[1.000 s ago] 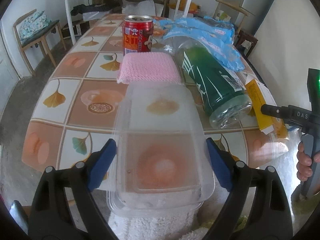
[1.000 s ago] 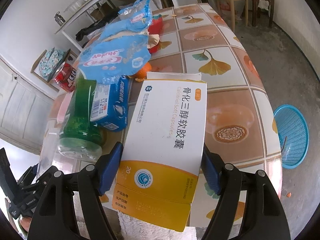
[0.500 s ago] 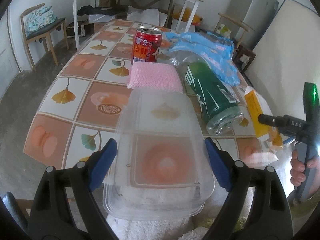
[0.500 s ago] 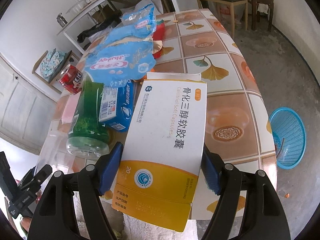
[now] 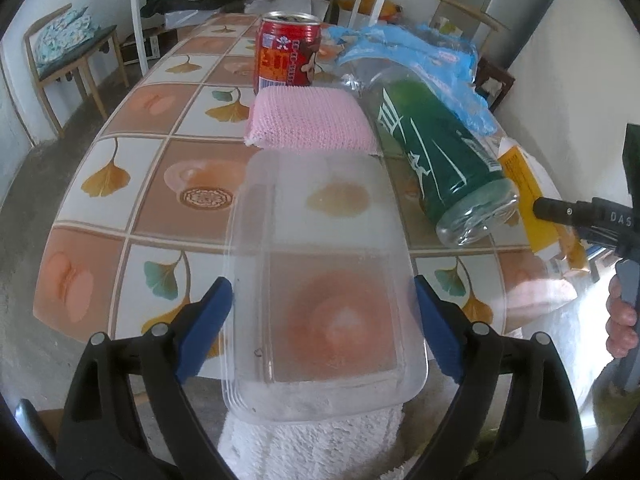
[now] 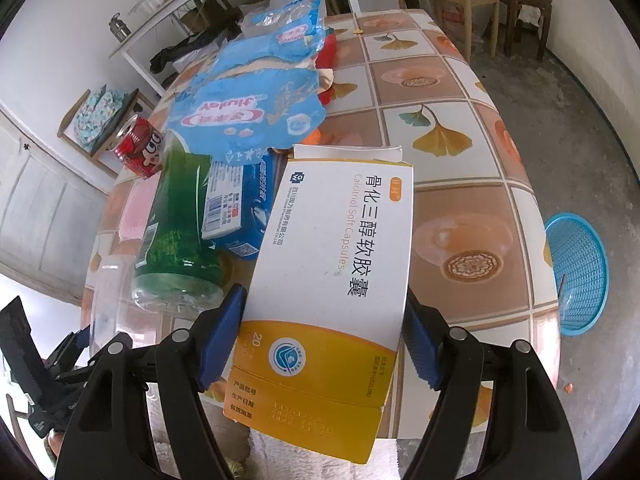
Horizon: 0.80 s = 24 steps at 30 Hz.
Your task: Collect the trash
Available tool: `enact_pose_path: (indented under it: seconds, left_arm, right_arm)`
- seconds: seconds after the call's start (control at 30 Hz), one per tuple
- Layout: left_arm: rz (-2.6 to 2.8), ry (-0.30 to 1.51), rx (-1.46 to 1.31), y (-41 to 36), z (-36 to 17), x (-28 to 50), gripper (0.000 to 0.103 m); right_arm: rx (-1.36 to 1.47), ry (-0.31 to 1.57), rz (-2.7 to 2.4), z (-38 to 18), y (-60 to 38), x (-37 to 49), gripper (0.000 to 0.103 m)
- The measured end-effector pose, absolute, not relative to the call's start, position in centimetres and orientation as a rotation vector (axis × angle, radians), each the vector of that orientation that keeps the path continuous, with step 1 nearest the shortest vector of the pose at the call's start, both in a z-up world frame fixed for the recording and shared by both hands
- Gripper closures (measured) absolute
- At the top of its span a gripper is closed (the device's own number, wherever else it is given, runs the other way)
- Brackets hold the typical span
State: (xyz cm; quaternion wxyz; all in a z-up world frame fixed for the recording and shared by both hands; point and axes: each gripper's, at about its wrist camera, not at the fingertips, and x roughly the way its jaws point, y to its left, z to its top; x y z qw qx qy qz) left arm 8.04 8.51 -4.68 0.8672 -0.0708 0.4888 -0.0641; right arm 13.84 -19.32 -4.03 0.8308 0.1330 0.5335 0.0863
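My left gripper (image 5: pixel 324 320) is shut on a clear plastic container (image 5: pixel 324 240), its blue pads (image 5: pixel 208 320) pressing both long sides. The container hangs over the near edge of the tiled table (image 5: pixel 120 168). My right gripper (image 6: pixel 320 332) is shut on a white and yellow medicine box (image 6: pixel 340 240), which also sticks out past the table's (image 6: pixel 460 80) near edge. Past the container lie a pink sponge (image 5: pixel 308 120), a red can (image 5: pixel 288 56), a green bottle (image 5: pixel 444 160) on its side and a blue wrapper (image 5: pixel 412 64). A blue packet (image 6: pixel 240 208) lies beside the bottle (image 6: pixel 176 232).
A blue basket (image 6: pixel 576 272) sits on the floor to the right of the table. White towelling (image 5: pixel 312 440) shows under both grippers. A person's hand (image 5: pixel 622 328) holds the right tool at the left view's right edge. Chairs (image 5: pixel 64 56) and a white shelf frame stand behind the table.
Both grips stay as they were. The views wobble only slightly, and nothing on the table has moved.
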Motion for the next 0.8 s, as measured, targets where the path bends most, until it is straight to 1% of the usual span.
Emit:
enact_pose_path:
  seconds: [0.1,0.43,0.67,0.8]
  left_arm:
    - [-0.137,1.023,-0.155,8.8,-4.7,8.2,0.016]
    - [-0.122,0.974,-0.188,9.5,-4.1,7.6,0.019]
    - [-0.111,0.906,-0.224,10.5,-1.9,6.1,0.020]
    - [-0.108,0.851,-0.225,10.8,0.3,5.0,0.020]
  right_arm:
    - [0.277,1.137,0.182,-4.1,-19.2,13.8,0.031]
    - [0.272,1.119,0.193,-3.5,-19.3,13.6,0.031]
    - [0.284,1.084,0.202,-2.4,-19.7,13.0,0.031]
    - [0.301,1.051,0.216,-1.5,-20.1,12.6,0.031]
